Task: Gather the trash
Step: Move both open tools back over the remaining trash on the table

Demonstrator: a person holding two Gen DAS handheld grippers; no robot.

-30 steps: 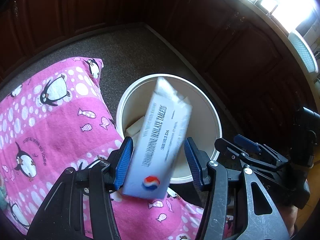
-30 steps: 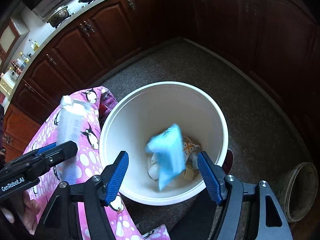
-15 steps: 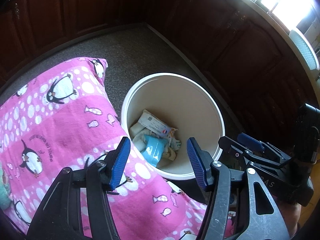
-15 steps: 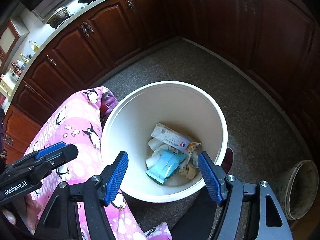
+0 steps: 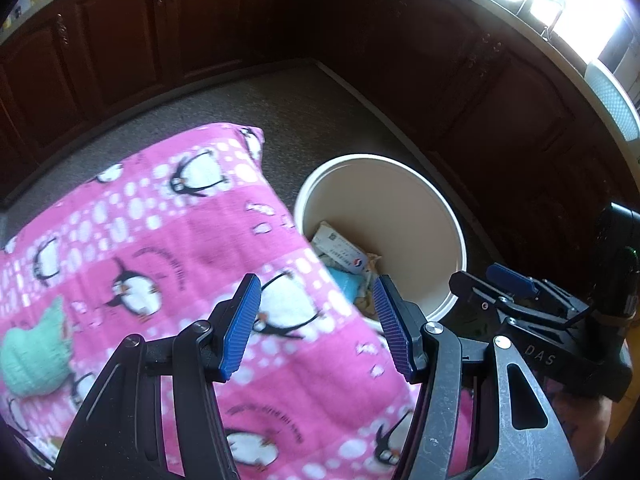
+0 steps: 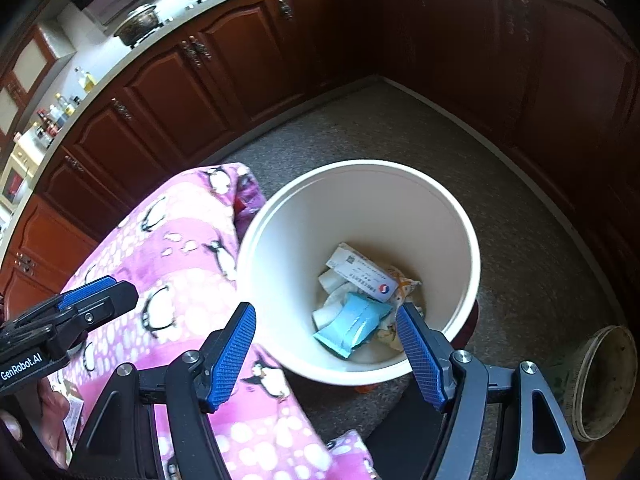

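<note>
A white round bin [image 6: 460, 224] stands on the floor; it also shows in the left wrist view [image 5: 448, 220]. Inside lie a white printed box [image 6: 362, 274], a light blue packet [image 6: 352, 326] and crumpled wrappers. The box shows in the left wrist view [image 5: 340, 248] too. My left gripper [image 5: 316, 322] is open and empty above the pink penguin blanket [image 5: 160, 248], left of the bin. My right gripper [image 6: 326, 356] is open and empty over the bin's near rim. A mint green item [image 5: 34, 356] lies on the blanket at the left.
Dark wooden cabinets [image 6: 224, 80] line the room around a grey carpet [image 6: 520, 240]. A round dirty lid or pot [image 6: 604, 384] sits on the floor at the right. The blanket also shows in the right wrist view [image 6: 180, 264].
The white box left my left gripper and dropped into the bin; the blue packet fell in from the right. My left gripper has since moved left over the blanket.
</note>
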